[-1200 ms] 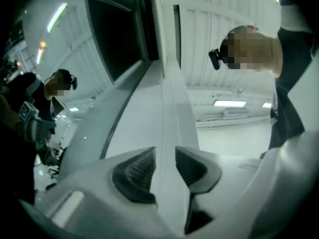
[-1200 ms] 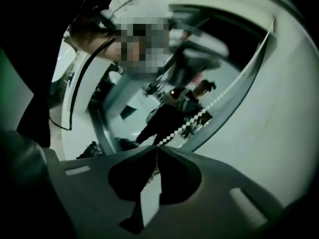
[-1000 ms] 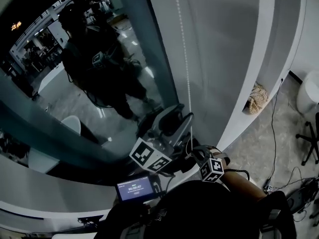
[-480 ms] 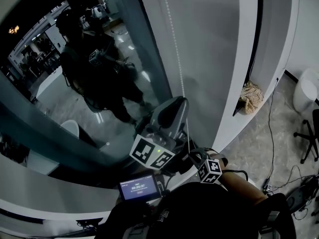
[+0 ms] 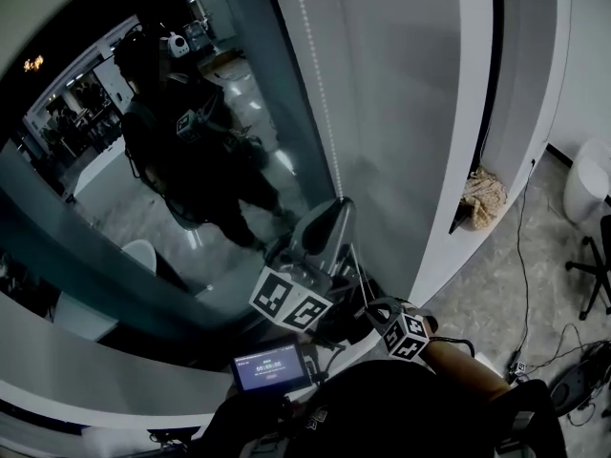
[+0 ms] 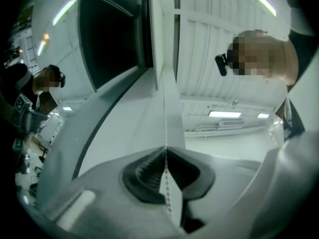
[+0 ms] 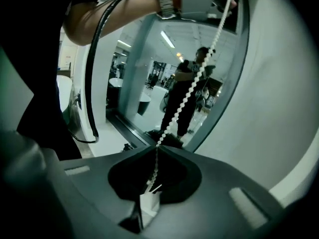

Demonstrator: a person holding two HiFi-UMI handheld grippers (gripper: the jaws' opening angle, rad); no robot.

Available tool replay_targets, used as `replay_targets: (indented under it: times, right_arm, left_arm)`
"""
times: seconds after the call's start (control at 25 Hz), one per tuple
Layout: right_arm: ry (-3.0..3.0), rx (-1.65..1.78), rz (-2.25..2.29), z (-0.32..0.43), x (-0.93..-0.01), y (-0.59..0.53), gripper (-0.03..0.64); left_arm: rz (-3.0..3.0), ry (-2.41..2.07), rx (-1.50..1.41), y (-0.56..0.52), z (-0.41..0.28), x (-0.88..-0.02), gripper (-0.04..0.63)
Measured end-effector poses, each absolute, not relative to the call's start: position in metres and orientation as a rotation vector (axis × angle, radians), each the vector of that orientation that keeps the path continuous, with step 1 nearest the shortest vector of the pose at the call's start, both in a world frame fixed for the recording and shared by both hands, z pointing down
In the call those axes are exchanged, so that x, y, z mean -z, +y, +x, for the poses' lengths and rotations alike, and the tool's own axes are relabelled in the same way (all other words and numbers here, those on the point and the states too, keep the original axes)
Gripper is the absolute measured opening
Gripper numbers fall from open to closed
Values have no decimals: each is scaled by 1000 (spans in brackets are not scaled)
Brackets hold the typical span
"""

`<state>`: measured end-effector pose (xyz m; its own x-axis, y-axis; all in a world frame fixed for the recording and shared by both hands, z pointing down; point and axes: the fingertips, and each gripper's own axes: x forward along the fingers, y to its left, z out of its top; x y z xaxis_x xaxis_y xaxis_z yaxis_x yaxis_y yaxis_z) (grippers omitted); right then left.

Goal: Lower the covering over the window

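Close ahead of the left gripper (image 6: 164,151), dark reflective window glass (image 5: 191,170) and a flat pale grey panel (image 5: 401,113) bar the way; right of the right gripper (image 7: 155,148), open speckled floor (image 5: 487,303), one thin black cable (image 5: 520,246) across

Looked like an office or showroom: tall glass window (image 5: 191,208), strip ceiling lights (image 6: 224,114), wheeled chair (image 5: 592,265), cables (image 5: 520,256) across polished floor (image 5: 487,299).

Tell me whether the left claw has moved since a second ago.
No, barely: the left claw stays by the window frame foot; its jaws have just closed on the bead chain.
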<state>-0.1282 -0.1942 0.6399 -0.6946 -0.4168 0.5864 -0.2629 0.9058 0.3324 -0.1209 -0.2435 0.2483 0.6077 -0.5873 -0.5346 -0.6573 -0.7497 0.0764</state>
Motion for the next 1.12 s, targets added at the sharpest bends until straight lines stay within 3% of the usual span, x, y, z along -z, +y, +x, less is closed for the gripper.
replay_targets:
  times: [0.16, 0.2, 0.36, 0.44, 0.6, 0.8, 0.92, 1.04, 1.12]
  right_arm:
    - [-2426, -101, 569, -96, -669, -193, 36]
    - [-2508, -273, 623, -87, -664, -197, 94]
    - [-3083, -784, 823, -68, -498, -233, 98]
    - [-3290, -628, 899, -59, -407, -246, 98]
    - [-3423, 53, 959, -61, -242, -245, 139]
    - [-3526, 48, 842, -80, -108, -270, 170]
    - [-3564, 109, 669, -95, -62, -249, 172]
    - [-3556, 191, 623, -98, -20, -245, 153]
    - [-3554, 239, 610, -95, -2, -251, 21]
  left_arm:
    - [-2840, 1145, -670, -263, -120, -307, 9]
    - [-2886, 1176, -617, -268, -121, -329, 9]
    - [-3142, 1275, -362, -282, -121, -460, 9]
    - [-3258, 1296, -209, -274, -116, -519, 9]
    - [-3461, 1207, -6, -234, -88, -585, 11]
    - [-3501, 1063, 210, -192, -65, -613, 11]
    - [-3517, 1048, 192, -169, -70, -631, 11]
    - [-3503, 1136, 145, -173, -82, -627, 11]
    - [-3505, 1189, 123, -179, -88, -624, 11]
